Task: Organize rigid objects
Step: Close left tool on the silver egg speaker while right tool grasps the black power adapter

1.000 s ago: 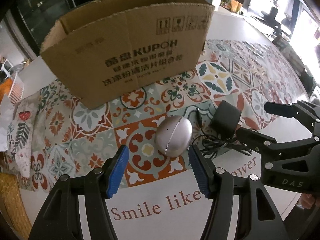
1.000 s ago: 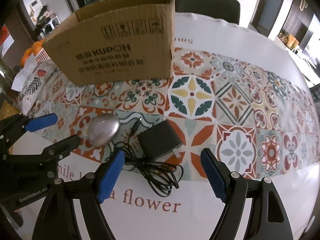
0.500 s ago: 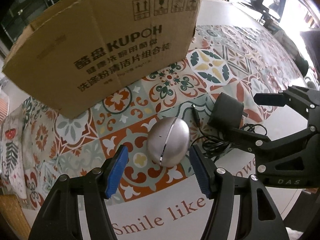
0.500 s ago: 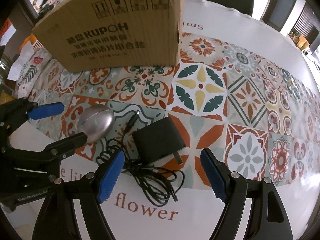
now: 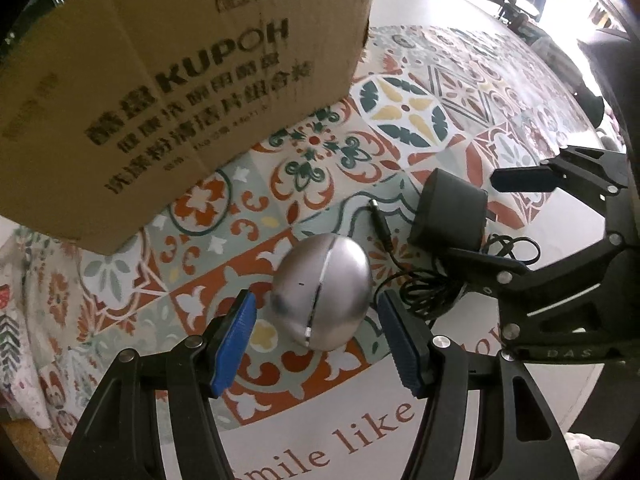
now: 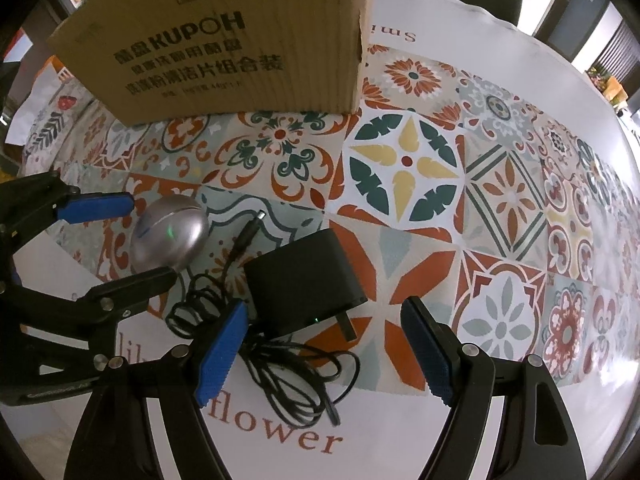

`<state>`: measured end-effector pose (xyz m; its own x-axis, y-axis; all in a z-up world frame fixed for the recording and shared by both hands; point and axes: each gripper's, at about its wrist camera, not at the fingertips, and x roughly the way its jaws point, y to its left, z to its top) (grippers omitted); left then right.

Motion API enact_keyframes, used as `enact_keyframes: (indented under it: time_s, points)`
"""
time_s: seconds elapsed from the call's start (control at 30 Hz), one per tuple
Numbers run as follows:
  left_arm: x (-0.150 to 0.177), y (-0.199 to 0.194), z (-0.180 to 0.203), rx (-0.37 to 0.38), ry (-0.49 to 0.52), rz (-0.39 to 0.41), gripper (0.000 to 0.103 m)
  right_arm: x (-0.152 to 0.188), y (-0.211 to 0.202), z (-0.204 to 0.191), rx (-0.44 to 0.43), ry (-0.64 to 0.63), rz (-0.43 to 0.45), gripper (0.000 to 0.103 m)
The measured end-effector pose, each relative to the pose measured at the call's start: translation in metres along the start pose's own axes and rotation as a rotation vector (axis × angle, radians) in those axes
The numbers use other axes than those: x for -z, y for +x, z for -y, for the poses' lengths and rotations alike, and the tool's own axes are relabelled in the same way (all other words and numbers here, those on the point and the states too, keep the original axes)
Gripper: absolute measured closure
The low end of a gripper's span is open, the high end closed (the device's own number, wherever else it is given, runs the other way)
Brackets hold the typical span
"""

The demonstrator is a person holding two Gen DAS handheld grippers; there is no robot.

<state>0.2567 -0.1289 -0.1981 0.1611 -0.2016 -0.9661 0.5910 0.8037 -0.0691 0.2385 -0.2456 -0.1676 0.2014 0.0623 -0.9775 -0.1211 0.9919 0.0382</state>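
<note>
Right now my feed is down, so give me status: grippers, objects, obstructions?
Left gripper open around silver egg. Right gripper open over black adapter. Neither gripped. Cable tangled beside adapter; cardboard box behind.

My left tongs (image 5: 314, 344) are black plastic arms with silver screws and ribbed blue pads (image 5: 234, 346). My right tongs (image 6: 326, 356) match, lettered "DAS" along one arm.

Egg-shaped device (image 5: 322, 292) left of adapter (image 5: 450, 216), box (image 5: 180, 80) behind
</note>
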Motion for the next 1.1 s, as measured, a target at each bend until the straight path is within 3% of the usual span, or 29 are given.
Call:
enact_keyframes:
  time_s: [0.27, 0.67, 0.97, 1.1]
  points:
    - [0.000, 0.010, -0.001, 0.041, -0.012, -0.004, 0.041, -0.005, 0.013, 0.008, -0.017, 0.016, -0.001, 0.024]
    - [-0.003, 0.008, -0.006, 0.019, -0.018, 0.016, 0.041, -0.007, 0.018, 0.002, -0.021, 0.029, 0.012, 0.027]
    - [-0.004, 0.019, -0.005, 0.037, -0.052, 0.008, 0.049, -0.005, 0.020, 0.001, -0.037, 0.039, 0.009, 0.040]
    - [-0.001, 0.017, -0.007, 0.028, -0.071, 0.017, 0.049, -0.004, 0.022, -0.001, -0.026, 0.040, 0.019, 0.040]
